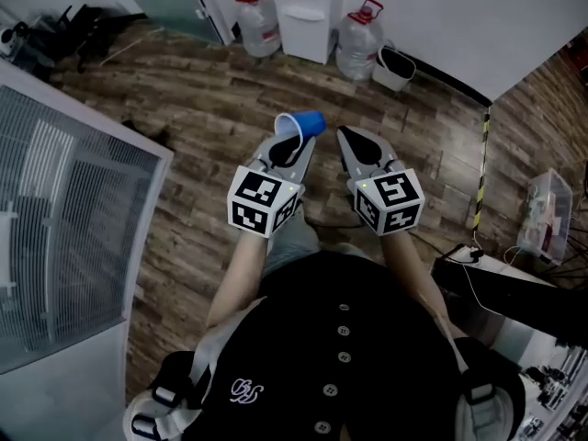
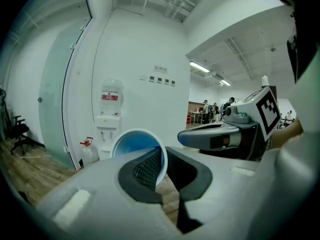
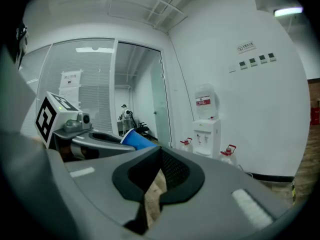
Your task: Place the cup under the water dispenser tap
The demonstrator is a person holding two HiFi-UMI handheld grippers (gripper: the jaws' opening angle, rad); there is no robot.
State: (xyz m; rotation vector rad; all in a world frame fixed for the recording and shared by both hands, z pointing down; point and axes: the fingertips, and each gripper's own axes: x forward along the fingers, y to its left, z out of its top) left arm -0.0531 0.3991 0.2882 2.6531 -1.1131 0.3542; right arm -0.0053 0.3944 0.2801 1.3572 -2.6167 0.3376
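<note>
Person stands on the wood floor w/ a tool in each hand, both held out in front, side by side. Left tongs pinch the blue cup by its rim, one pad inside and one outside. The cup is tipped on its side in the air, mouth turned back toward the person. Right tongs sit just to the right, pressed together w/ nothing between them, near the cup but not touching it. The white water dispenser stands against the far wall, well apart from the cup and roughly straight ahead. Big water bottles w/ red caps stand on the floor either side of it. Further right by the wall is a white bin, prob. for waste, hard to tell from here.
</note>
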